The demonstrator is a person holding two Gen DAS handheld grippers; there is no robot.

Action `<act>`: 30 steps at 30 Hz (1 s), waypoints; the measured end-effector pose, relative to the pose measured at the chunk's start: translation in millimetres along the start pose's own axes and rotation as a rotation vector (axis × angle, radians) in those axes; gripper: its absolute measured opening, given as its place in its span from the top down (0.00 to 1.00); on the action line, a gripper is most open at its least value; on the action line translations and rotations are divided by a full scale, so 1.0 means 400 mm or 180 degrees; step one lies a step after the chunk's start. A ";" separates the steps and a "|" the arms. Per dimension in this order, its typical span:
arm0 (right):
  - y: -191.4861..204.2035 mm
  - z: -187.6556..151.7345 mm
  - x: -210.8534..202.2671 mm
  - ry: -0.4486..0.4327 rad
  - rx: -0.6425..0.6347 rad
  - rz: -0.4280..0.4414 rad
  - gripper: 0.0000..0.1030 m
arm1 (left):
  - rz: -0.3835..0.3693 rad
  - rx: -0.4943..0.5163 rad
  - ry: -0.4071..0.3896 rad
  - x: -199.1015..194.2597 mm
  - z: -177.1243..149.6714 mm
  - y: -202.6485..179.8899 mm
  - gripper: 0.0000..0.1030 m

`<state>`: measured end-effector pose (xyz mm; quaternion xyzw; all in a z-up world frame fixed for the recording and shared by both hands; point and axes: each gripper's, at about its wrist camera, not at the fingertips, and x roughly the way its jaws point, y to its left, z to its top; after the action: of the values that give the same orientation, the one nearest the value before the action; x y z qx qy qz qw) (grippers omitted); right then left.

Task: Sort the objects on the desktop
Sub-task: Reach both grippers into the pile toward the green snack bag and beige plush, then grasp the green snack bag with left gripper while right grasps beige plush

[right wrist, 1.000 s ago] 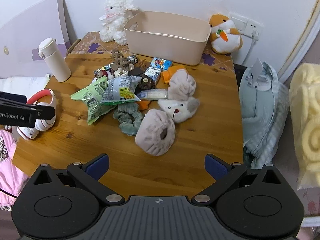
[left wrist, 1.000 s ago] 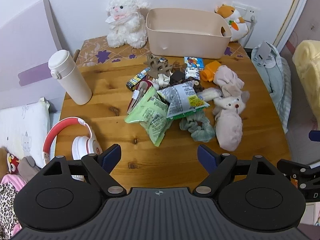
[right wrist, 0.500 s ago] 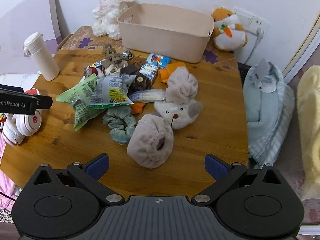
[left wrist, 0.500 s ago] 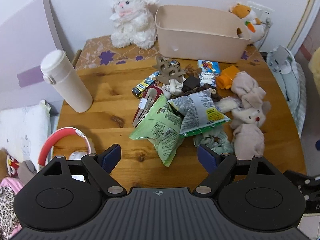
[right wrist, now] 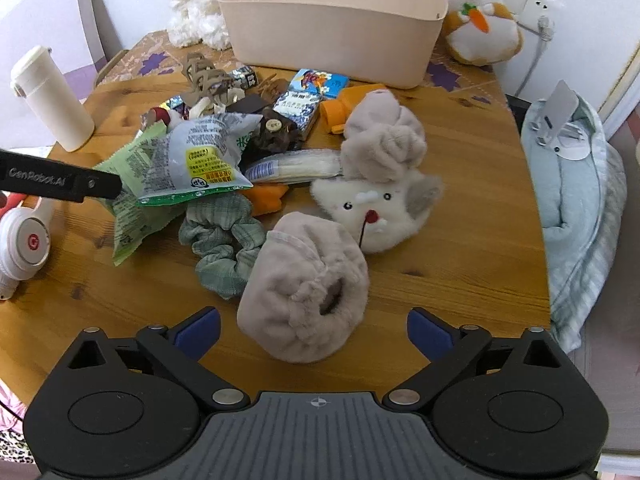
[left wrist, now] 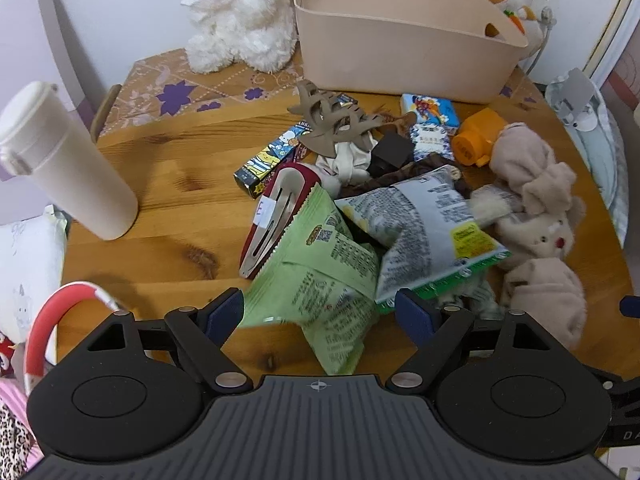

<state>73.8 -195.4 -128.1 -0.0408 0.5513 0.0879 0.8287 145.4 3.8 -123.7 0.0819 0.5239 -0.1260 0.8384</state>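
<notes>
While both tools hang over the bench [left wrist: 168,168] with fingers spread apart and nothing between them, the left tool [left wrist: 320,312] sits just above the green snack bag [left wrist: 320,280] at the near edge of the pile, and the right tool [right wrist: 314,326] faces the grey plush slipper [right wrist: 304,288]. The bag looks light, crinkly and slippery, so a pinch on its flat sealed edge seems safest. The slipper is soft; its cuff should compress and hold. The beige bin [right wrist: 332,28] stands behind the pile.
</notes>
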 end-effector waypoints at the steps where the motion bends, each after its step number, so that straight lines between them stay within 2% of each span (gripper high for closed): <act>1: 0.003 0.002 0.010 0.0001 -0.0003 -0.0001 0.05 | 0.0002 0.0001 0.0014 0.014 0.001 0.001 0.18; 8: 0.013 0.013 0.083 0.0023 -0.0135 -0.0095 0.07 | -0.0044 0.0342 -0.0058 0.082 -0.002 -0.007 0.21; 16: -0.011 0.018 0.136 0.0089 -0.0082 -0.0054 0.13 | 0.0018 0.0295 -0.0095 0.107 0.009 -0.009 0.20; 18: -0.019 0.015 0.144 0.0076 -0.0042 0.0013 0.19 | 0.0033 0.0348 -0.0108 0.111 0.010 -0.013 0.19; 21: -0.024 0.010 0.151 0.0085 -0.0033 0.0130 0.37 | -0.0010 0.0588 -0.0157 0.117 0.006 -0.027 0.19; 24: -0.025 0.008 0.145 0.0043 -0.0070 0.0222 0.53 | -0.0126 0.0738 -0.0208 0.115 0.002 -0.031 0.28; 25: -0.023 0.008 0.140 0.0018 -0.0094 0.0241 0.60 | -0.0171 0.0760 -0.0228 0.110 0.001 -0.031 0.35; 28: -0.027 0.007 0.129 -0.0036 -0.0124 0.0301 0.71 | -0.0199 0.0787 -0.0206 0.108 -0.002 -0.030 0.38; 30: -0.029 0.008 0.122 -0.0042 -0.0124 0.0327 0.72 | -0.0229 0.0793 -0.0200 0.105 -0.006 -0.027 0.43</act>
<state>97.4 -201.5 -172.3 -0.0279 0.5454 0.1414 0.8257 157.7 -11.1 -162.4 0.1625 0.4803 -0.2225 0.8327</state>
